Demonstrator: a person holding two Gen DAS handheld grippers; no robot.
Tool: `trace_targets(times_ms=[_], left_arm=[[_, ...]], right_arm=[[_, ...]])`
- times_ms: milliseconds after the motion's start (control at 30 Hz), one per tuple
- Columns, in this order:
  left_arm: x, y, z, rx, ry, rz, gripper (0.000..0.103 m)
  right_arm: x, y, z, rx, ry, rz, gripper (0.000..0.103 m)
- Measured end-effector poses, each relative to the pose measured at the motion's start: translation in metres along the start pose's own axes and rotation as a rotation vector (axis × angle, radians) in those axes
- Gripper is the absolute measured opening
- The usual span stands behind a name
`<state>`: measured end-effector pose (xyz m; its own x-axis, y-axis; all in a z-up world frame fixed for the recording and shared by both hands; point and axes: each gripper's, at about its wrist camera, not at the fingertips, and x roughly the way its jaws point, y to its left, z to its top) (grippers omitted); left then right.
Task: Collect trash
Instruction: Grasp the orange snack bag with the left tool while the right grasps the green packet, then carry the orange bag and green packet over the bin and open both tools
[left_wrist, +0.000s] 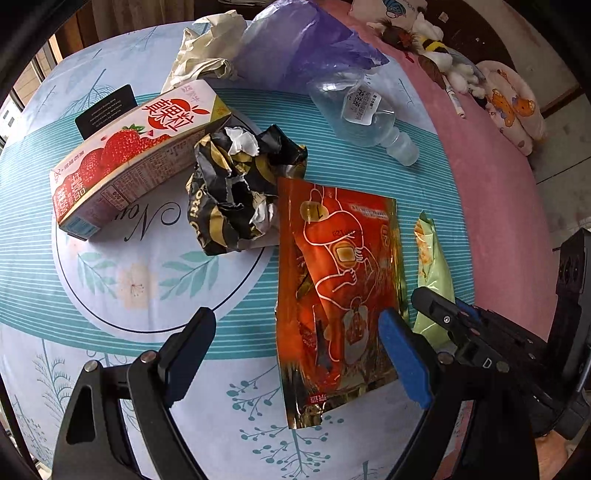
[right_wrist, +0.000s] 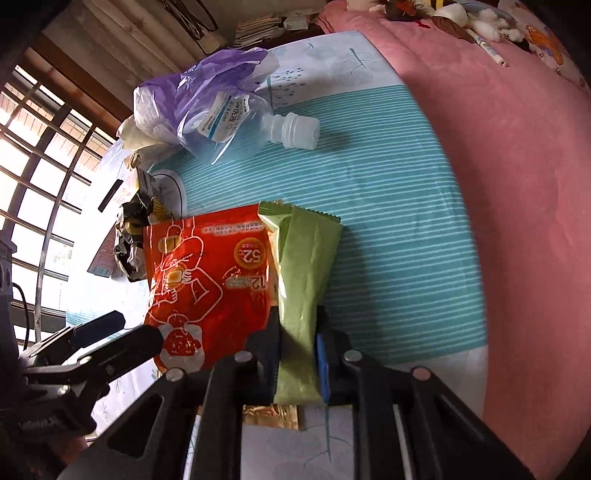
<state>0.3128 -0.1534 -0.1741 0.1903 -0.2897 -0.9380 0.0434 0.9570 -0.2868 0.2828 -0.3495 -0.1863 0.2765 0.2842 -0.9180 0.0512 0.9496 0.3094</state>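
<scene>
Trash lies on a bed with a teal striped sheet (left_wrist: 110, 295). A red-orange foil packet (left_wrist: 336, 280) lies flat between the fingers of my left gripper (left_wrist: 295, 332), which is open above it. My right gripper (right_wrist: 299, 325) is shut on a green wrapper (right_wrist: 303, 280), which also shows in the left wrist view (left_wrist: 434, 273), right of the red packet (right_wrist: 207, 273). A strawberry carton (left_wrist: 129, 155), a crumpled black-gold wrapper (left_wrist: 236, 192), a clear plastic bottle (left_wrist: 362, 114) and a purple plastic bag (left_wrist: 303, 48) lie further back.
A cream cloth bag (left_wrist: 207, 51) and a black card (left_wrist: 105, 109) lie at the back. A pink blanket (left_wrist: 498, 203) covers the bed's right side, with plush toys (left_wrist: 436, 48) and a pen (left_wrist: 455, 100) on it. A barred window (right_wrist: 44, 166) is to the left.
</scene>
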Motion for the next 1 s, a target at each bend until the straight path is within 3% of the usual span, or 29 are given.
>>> trace_targets(times_ms=[300,367,433,567,600,633,833,1000], left_arm=[[0.027,-0.031,0.003,0.028,0.023,-0.018,0.089],[0.029,-0.041,0.003,0.044,0.018,-0.012,0.084],[0.029,-0.051,0.005,0.062,0.009,0.006,0.063],[0.031,-0.069,0.006,0.106,-0.006,0.055,0.034],[0.029,-0.073,0.006,0.117,-0.013,0.059,0.019],[0.026,-0.077,0.005,0.130,-0.020,0.054,0.014],[-0.001,-0.078,-0.007,0.175,-0.074,0.041,0.008],[-0.043,-0.054,-0.025,0.198,-0.113,0.009,0.007]], right_arm=[[-0.004,-0.009,-0.016,-0.001,-0.003,0.040,0.014],[-0.003,-0.010,-0.017,0.005,-0.004,0.051,0.014],[-0.003,-0.010,-0.019,0.013,-0.005,0.064,0.014],[-0.003,-0.009,-0.021,0.022,-0.013,0.065,0.014],[-0.003,-0.009,-0.022,0.026,-0.014,0.066,0.014],[-0.003,-0.009,-0.022,0.032,-0.014,0.065,0.014],[-0.009,-0.002,-0.032,0.065,-0.006,0.090,0.014],[-0.028,0.022,-0.050,0.050,-0.034,0.109,0.013]])
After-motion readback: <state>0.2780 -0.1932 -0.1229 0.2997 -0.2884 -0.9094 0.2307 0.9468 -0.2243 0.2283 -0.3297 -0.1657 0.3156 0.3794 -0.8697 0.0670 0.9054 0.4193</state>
